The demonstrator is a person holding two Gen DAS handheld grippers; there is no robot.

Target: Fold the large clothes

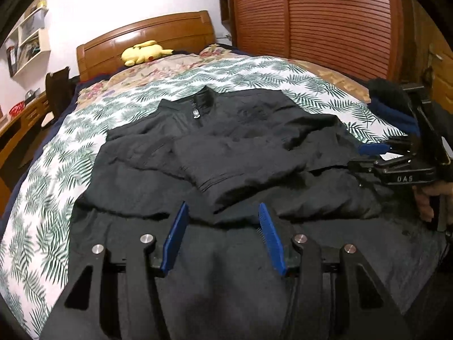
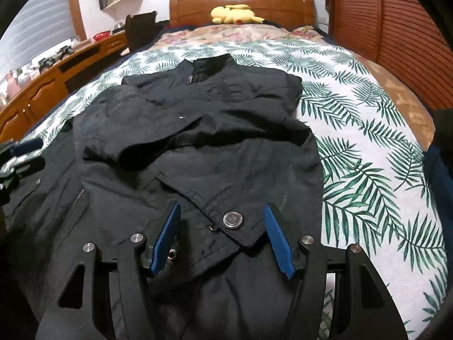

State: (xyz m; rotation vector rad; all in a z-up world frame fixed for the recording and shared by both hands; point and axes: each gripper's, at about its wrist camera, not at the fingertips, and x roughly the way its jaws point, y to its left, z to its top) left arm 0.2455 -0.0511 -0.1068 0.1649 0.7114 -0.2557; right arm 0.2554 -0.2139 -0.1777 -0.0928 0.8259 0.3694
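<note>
Black jacket [image 2: 198, 130] lies spread on a bed [image 2: 368, 147] with a palm-leaf cover, collar toward the headboard, both sleeves folded across the chest. The slick, bulky fabric looks likely to slide, so lifting the hem unevenly could spill the crossed sleeves out and undo the fold. A sleeve cuff with a metal snap button [image 2: 233, 220] sits between the right claw's fingers. Right claw [image 2: 222, 236] is wide open, holding nothing, hovering at the hem. Left claw [image 1: 223, 236] is also wide open and empty above the hem.
</note>
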